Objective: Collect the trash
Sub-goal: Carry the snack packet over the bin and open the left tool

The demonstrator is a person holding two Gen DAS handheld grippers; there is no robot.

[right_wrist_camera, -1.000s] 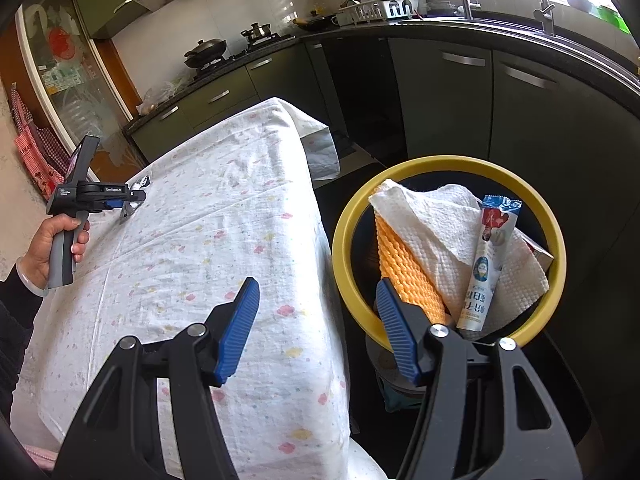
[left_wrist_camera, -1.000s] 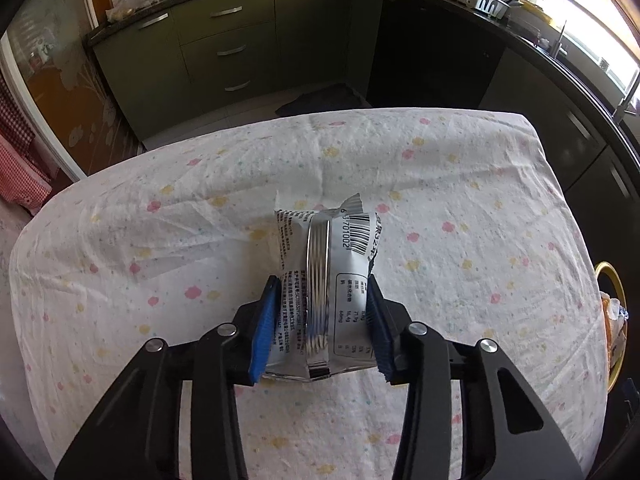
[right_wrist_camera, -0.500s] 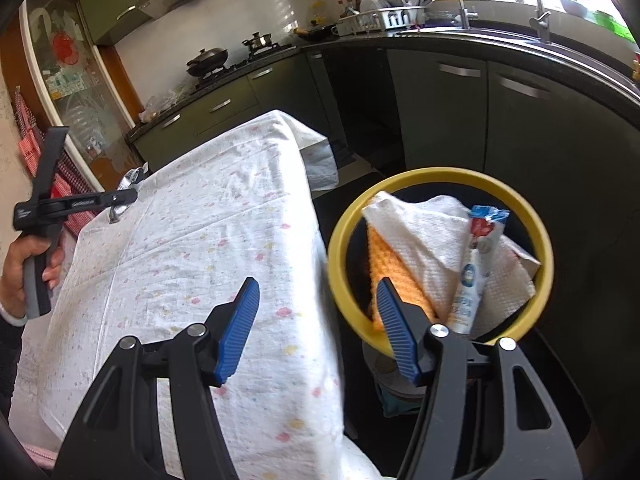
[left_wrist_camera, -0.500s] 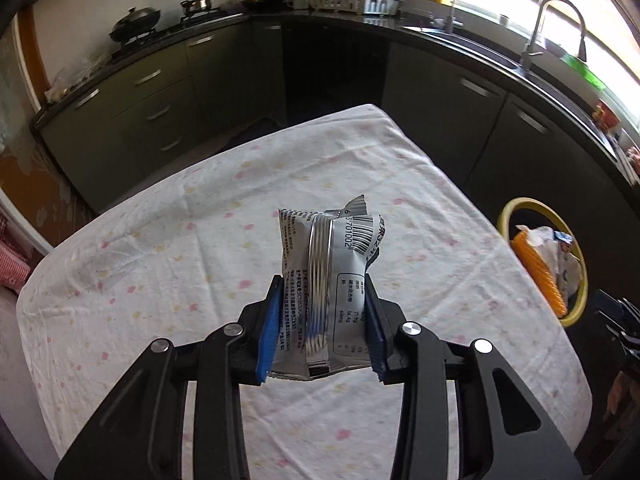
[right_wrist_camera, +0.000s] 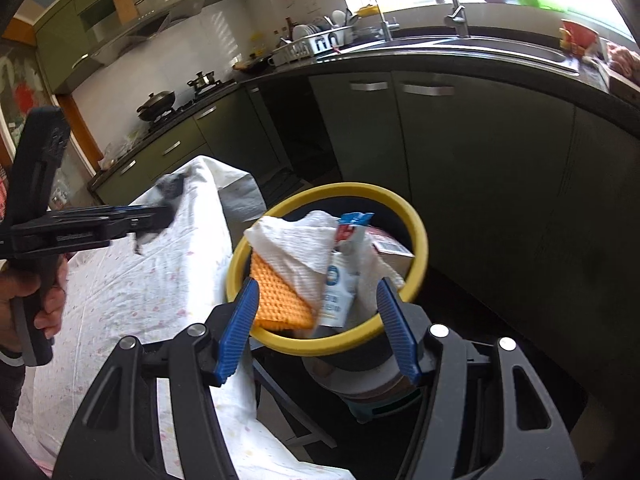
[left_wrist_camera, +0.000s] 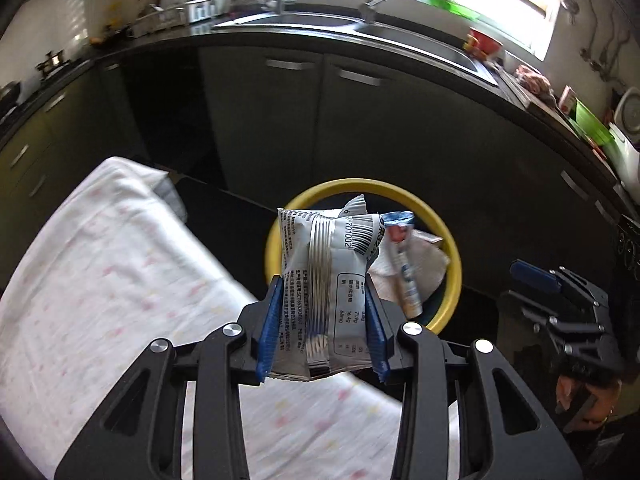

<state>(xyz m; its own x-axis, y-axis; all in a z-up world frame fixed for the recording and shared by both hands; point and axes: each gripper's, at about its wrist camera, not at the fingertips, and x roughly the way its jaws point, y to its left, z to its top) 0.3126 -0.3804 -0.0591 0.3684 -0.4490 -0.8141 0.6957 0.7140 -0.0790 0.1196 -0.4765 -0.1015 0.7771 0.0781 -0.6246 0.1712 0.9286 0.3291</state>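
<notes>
My left gripper [left_wrist_camera: 322,300] is shut on a silver snack wrapper [left_wrist_camera: 326,264] with a barcode and holds it in the air over the table's right edge, in front of the yellow-rimmed trash bin [left_wrist_camera: 454,256]. In the right wrist view the same bin [right_wrist_camera: 420,240] holds a paper towel [right_wrist_camera: 296,244], an orange cloth [right_wrist_camera: 280,296] and a blue and white packet [right_wrist_camera: 340,276]. My right gripper [right_wrist_camera: 316,316] is open and empty just before the bin. The left gripper [right_wrist_camera: 120,220] also shows there, blurred, above the table.
The table has a white cloth with pastel dots [left_wrist_camera: 100,280] and shows on the left of the right wrist view [right_wrist_camera: 160,280]. Dark kitchen cabinets [left_wrist_camera: 360,128] and a sink counter [left_wrist_camera: 340,24] stand behind the bin. The right gripper [left_wrist_camera: 560,300] appears at the right of the left wrist view.
My left gripper has lifted the wrapper off the table and swung right until the bin is behind it. My right gripper has shifted slightly nearer the bin and stays open.
</notes>
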